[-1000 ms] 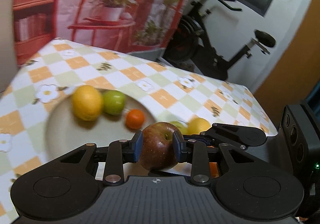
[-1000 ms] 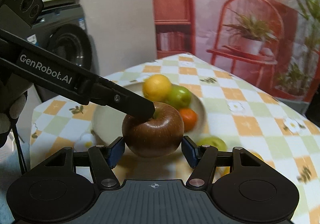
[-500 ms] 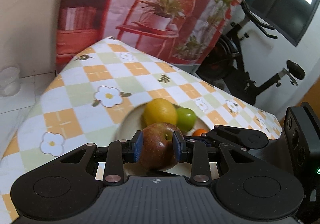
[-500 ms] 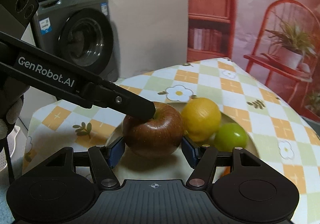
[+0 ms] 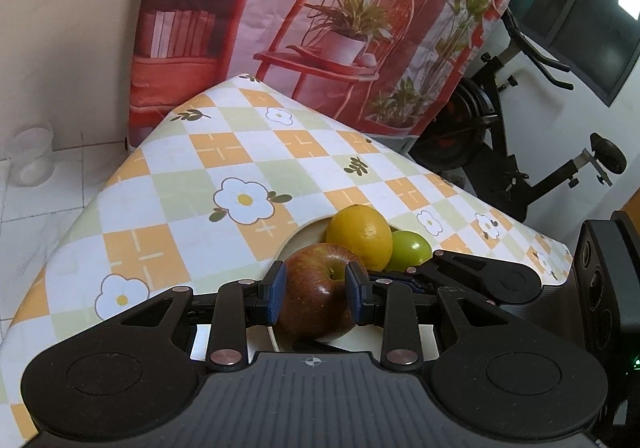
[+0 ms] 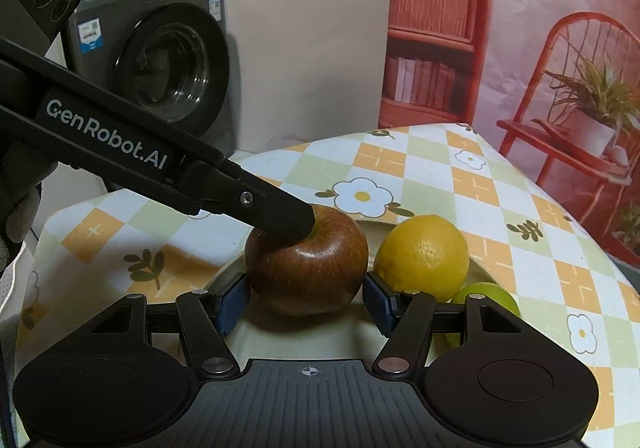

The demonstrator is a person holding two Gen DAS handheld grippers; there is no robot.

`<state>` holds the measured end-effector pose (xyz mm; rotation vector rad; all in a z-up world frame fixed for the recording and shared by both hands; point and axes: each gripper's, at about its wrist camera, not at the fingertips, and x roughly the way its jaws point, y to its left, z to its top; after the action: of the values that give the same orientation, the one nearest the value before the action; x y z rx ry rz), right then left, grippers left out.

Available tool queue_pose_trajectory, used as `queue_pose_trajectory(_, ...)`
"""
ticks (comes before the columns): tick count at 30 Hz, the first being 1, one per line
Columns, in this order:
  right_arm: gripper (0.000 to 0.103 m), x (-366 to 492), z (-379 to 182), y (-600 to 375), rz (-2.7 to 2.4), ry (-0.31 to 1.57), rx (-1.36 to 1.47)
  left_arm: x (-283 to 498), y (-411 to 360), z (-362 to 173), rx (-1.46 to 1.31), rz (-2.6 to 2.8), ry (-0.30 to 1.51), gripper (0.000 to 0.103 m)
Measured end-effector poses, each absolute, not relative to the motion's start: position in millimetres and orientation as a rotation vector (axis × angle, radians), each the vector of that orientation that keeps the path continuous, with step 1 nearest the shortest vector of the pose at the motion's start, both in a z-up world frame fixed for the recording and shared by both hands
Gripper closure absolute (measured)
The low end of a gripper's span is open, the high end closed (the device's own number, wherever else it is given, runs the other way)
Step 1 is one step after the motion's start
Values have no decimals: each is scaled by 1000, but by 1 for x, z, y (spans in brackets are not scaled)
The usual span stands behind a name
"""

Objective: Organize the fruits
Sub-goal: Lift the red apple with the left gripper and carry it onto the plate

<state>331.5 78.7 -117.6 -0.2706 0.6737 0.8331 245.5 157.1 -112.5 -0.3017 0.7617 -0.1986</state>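
With both tongs, left (image 5: pixel 314 290) and right (image 6: pixel 306 302), clamped on the apple (image 6: pixel 306 268) over the plate (image 5: pixel 298 238), we next set it down and release.

Right gripper (image 6: pixel 308 302): blue pads against both sides of red apple (image 6: pixel 306 274). Left gripper (image 6: pixel 298 221): enters from left, tip on apple top. Apple over plate (image 6: pixel 478 268). Lemon (image 6: pixel 424 262) right of apple; green fruit (image 6: pixel 490 298) right of lemon, nearer. Checked tablecloth (image 6: pixel 460 183) beneath. Washing machine (image 6: pixel 160 59) far left.
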Motion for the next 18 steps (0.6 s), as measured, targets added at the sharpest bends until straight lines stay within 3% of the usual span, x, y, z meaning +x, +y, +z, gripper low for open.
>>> queue_pose_trajectory(18, 45, 318, -106, 35, 767, 704, -173, 245, 139, -108, -202, -165, 768, 67)
